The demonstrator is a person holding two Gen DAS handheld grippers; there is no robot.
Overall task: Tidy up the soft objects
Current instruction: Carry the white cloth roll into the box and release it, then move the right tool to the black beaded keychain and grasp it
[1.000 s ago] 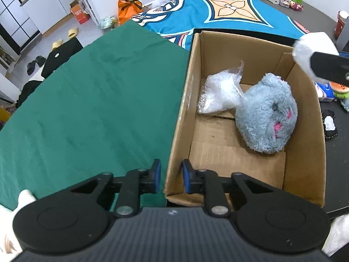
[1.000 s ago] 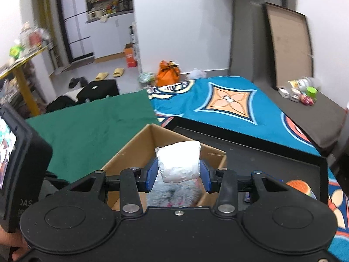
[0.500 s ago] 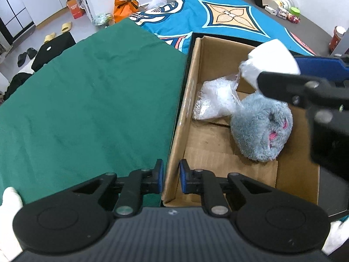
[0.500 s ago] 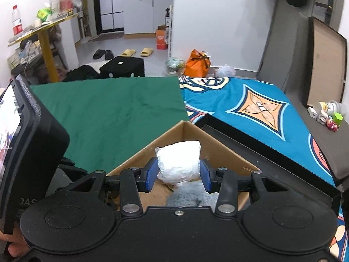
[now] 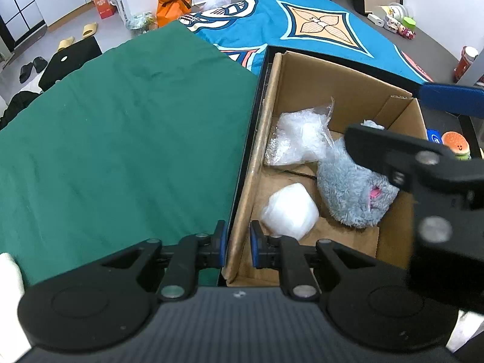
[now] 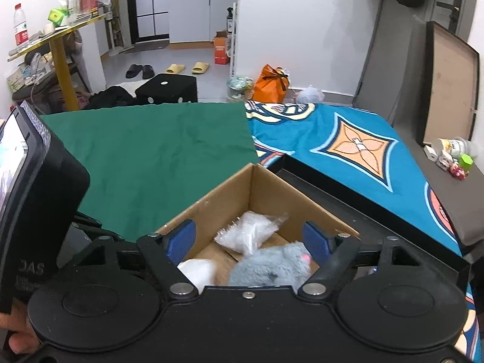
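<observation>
An open cardboard box (image 5: 332, 81) holds a grey plush toy (image 5: 354, 193), a clear crinkled plastic bag (image 5: 299, 139) and a white wrapped soft bundle (image 5: 290, 211). The bundle lies loose on the box floor by the near left corner. My left gripper (image 5: 239, 242) is shut on the box's near left wall, one pad on each side. My right gripper (image 6: 248, 239) hovers over the box (image 6: 220, 193). Its jaws are opening and nothing is between them. Below it lie the bundle (image 6: 196, 270), the plush (image 6: 272, 266) and the bag (image 6: 248, 233).
A green cloth (image 5: 121, 139) covers the surface left of the box, and a blue patterned cloth (image 5: 302, 27) lies behind it. A burger toy (image 5: 455, 145) sits right of the box on a black tray (image 6: 378, 208). Small toys (image 6: 453, 163) stand far right.
The right gripper's jaws have spread and let go of the white bundle, which now lies on the box floor. The left gripper still clamps the box wall.
</observation>
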